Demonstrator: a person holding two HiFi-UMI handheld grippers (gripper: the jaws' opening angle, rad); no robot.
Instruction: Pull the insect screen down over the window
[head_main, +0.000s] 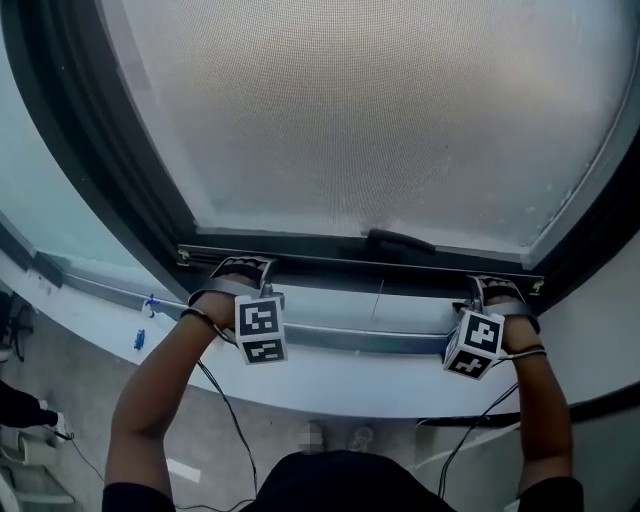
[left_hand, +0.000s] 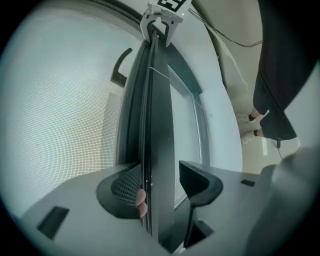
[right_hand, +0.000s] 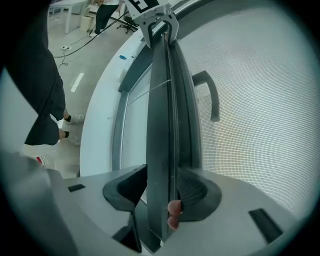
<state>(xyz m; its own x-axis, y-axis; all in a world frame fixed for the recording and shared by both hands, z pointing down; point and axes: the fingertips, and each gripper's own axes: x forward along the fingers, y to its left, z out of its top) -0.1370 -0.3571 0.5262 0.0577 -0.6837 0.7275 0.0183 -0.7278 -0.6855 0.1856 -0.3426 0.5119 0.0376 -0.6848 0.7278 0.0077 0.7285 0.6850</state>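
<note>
The grey mesh insect screen (head_main: 370, 110) covers the window down to its dark bottom bar (head_main: 330, 262), which carries a black handle (head_main: 400, 241) at mid-width. My left gripper (head_main: 243, 268) straddles the bar's left end. In the left gripper view, the left gripper (left_hand: 160, 186) has its mesh-side pad (left_hand: 125, 187) against the bar (left_hand: 157, 125), while the other jaw stands a little off it. My right gripper (head_main: 497, 290) straddles the right end. In the right gripper view, the right gripper (right_hand: 160, 189) has the bar (right_hand: 162, 110) between open jaws.
Below the bar run a metal track (head_main: 340, 338) and a pale curved sill (head_main: 330, 388) with a small blue item (head_main: 140, 338) on it. Dark window frame (head_main: 110, 150) flanks the screen. Cables (head_main: 225, 400) hang from both grippers towards the floor.
</note>
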